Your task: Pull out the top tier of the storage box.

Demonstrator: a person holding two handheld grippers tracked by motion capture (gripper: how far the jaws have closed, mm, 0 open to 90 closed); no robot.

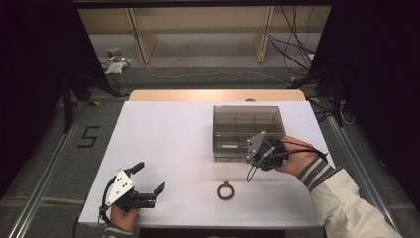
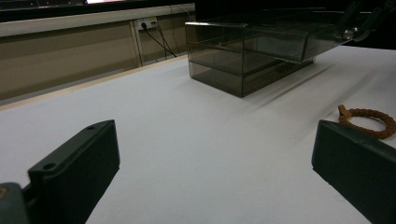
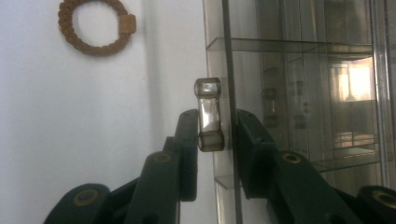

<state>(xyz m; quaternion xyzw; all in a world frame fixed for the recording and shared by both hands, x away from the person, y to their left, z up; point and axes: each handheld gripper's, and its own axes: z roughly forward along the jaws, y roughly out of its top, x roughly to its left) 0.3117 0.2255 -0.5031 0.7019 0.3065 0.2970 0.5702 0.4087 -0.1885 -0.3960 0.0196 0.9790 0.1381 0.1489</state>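
Observation:
A smoky clear drawer box [image 1: 247, 130] stands on the white table [image 1: 168, 148], right of centre. My right gripper [image 1: 251, 154] is at its front side. In the right gripper view the right gripper [image 3: 217, 126] is shut on the drawer's clear handle [image 3: 208, 114] and front panel. The left gripper view shows the upper drawer [image 2: 289, 42] slid partly out of the box [image 2: 233, 70]. A brown beaded ring [image 1: 225, 190] lies flat in front of the box, apart from both grippers. My left gripper [image 1: 150, 177] rests near the front left corner, open and holding nothing.
Wooden shelf frames [image 1: 143, 34] and loose cables [image 1: 292, 39] lie on the floor beyond the table's far edge. Dark stands flank both sides. A "5" mark [image 1: 88, 136] is on the floor at left.

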